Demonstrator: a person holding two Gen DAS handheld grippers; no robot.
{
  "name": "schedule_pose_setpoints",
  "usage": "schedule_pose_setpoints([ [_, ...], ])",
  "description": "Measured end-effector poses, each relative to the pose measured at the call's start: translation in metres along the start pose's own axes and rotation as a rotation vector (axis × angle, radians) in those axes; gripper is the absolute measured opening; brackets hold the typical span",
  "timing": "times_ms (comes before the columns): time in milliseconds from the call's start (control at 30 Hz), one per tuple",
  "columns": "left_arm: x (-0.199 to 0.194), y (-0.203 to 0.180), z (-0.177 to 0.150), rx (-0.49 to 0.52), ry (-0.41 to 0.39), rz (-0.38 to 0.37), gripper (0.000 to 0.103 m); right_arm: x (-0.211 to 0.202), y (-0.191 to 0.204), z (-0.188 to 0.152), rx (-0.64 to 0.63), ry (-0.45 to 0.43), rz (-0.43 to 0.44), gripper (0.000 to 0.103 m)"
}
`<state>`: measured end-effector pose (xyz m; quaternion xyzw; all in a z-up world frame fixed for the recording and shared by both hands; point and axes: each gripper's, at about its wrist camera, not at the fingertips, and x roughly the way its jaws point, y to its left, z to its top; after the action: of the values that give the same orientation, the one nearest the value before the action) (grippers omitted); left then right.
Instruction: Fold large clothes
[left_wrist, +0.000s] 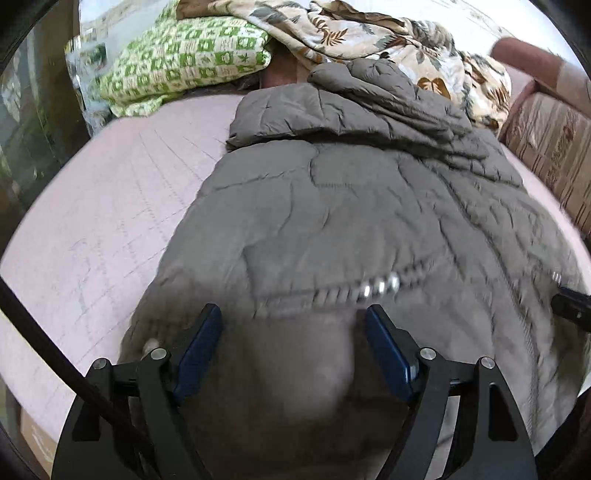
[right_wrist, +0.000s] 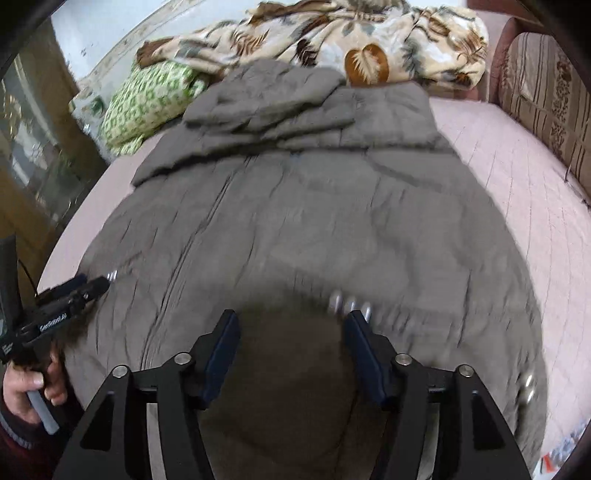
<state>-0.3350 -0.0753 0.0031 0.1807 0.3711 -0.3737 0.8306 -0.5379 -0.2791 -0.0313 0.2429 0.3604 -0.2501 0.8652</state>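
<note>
A large grey-brown quilted jacket (left_wrist: 351, 206) lies spread flat on a pink bed cover (left_wrist: 110, 206), with its hood (left_wrist: 369, 96) at the far end. A zip line with shiny metal snaps (left_wrist: 376, 286) crosses its near part. My left gripper (left_wrist: 293, 310) hovers over the jacket's near left part with its jaws wide apart; blurred fabric shows between them, and the blue pads do not pinch it. My right gripper (right_wrist: 291, 314) stands open the same way over the jacket (right_wrist: 295, 206), near more snaps (right_wrist: 349, 304). The left gripper (right_wrist: 74, 291) also shows in the right wrist view, held by a hand (right_wrist: 22, 391).
A green patterned pillow (left_wrist: 184, 59) and a leaf-print blanket (left_wrist: 388, 40) are piled at the head of the bed. A striped sofa arm (right_wrist: 546, 96) borders the right side. A wooden cabinet (right_wrist: 33, 155) stands at the left. Bare pink cover (right_wrist: 517, 192) lies beside the jacket.
</note>
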Motion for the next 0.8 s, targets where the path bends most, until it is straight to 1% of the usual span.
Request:
schedule_pose_setpoints([
  [100, -0.011, -0.005, -0.012, 0.054, -0.031, 0.025, 0.079, -0.004, 0.002, -0.018, -0.007, -0.003, 0.006, 0.070],
  [233, -0.022, -0.010, -0.028, 0.105, -0.067, 0.044, 0.079, -0.011, 0.000, -0.028, -0.008, -0.010, 0.009, 0.070],
  [333, -0.024, -0.010, -0.037, 0.099, -0.099, 0.045, 0.080, -0.013, 0.000, -0.037, 0.008, -0.017, 0.010, 0.072],
  [400, -0.024, -0.012, -0.039, 0.098, -0.100, 0.056, 0.080, -0.014, 0.003, -0.043, -0.002, -0.027, -0.002, 0.073],
  [467, -0.027, -0.012, -0.035, 0.101, -0.094, 0.044, 0.080, -0.018, 0.007, -0.047, -0.012, -0.040, -0.007, 0.073],
  [533, -0.033, -0.003, -0.033, 0.057, -0.090, 0.000, 0.080, -0.032, 0.007, -0.050, -0.017, -0.067, 0.028, 0.073],
  [600, -0.042, 0.010, -0.033, -0.001, -0.097, -0.040, 0.080, -0.053, 0.001, -0.053, 0.011, -0.110, 0.059, 0.073],
  [667, -0.054, 0.027, -0.034, -0.060, -0.123, -0.048, 0.080, -0.076, -0.013, -0.054, 0.055, -0.158, 0.073, 0.073],
  [733, -0.066, 0.052, -0.037, -0.144, -0.152, -0.055, 0.080, -0.107, -0.034, -0.054, 0.105, -0.232, 0.046, 0.073],
  [800, -0.071, 0.077, -0.040, -0.229, -0.154, -0.051, 0.080, -0.132, -0.064, -0.057, 0.179, -0.297, 0.017, 0.077],
])
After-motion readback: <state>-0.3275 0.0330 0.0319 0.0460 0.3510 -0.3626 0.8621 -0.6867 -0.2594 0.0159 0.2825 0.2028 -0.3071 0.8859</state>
